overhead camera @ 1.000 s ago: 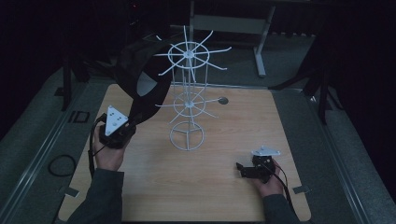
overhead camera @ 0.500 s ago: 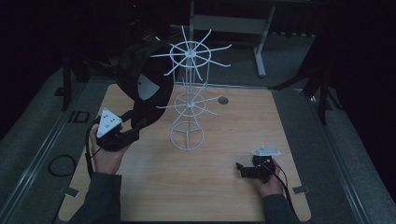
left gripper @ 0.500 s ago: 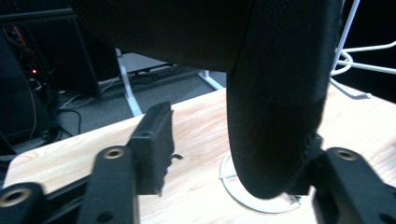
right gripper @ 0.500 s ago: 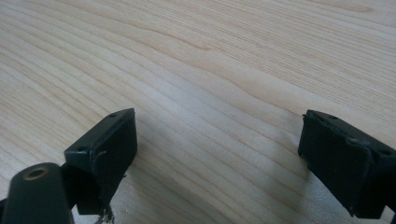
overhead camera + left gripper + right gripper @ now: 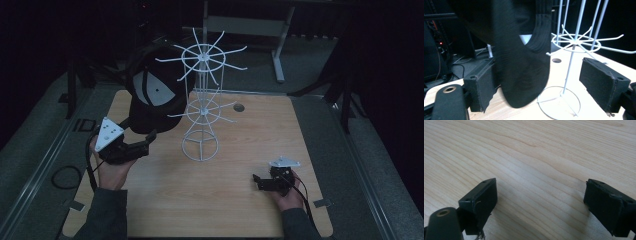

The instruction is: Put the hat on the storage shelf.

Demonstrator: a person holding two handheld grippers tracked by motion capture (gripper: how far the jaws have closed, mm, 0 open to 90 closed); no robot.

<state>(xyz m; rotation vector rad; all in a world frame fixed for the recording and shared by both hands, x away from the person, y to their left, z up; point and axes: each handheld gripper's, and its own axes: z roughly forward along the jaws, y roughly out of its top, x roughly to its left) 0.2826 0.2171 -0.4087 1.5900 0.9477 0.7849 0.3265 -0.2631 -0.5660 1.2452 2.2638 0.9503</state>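
Hanging at about ten o'clock from the white wire rack [image 5: 201, 107], the black cap [image 5: 152, 97] sits beside the rack's upper spokes, its brim drooping toward the left claw [image 5: 142, 143]. That claw's jaws are spread, the brim dangling between them against the left-hand pad, nothing pinched. The rack stands near the middle of the wooden surface [image 5: 220, 200]. At four o'clock the right claw [image 5: 260, 182] lies low over bare wood, jaws spread wide apart.

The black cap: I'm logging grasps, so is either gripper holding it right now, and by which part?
Neither. The left gripper is open; the cap's brim hangs between its jaws, and contact cannot be told. The right gripper is open over bare table.
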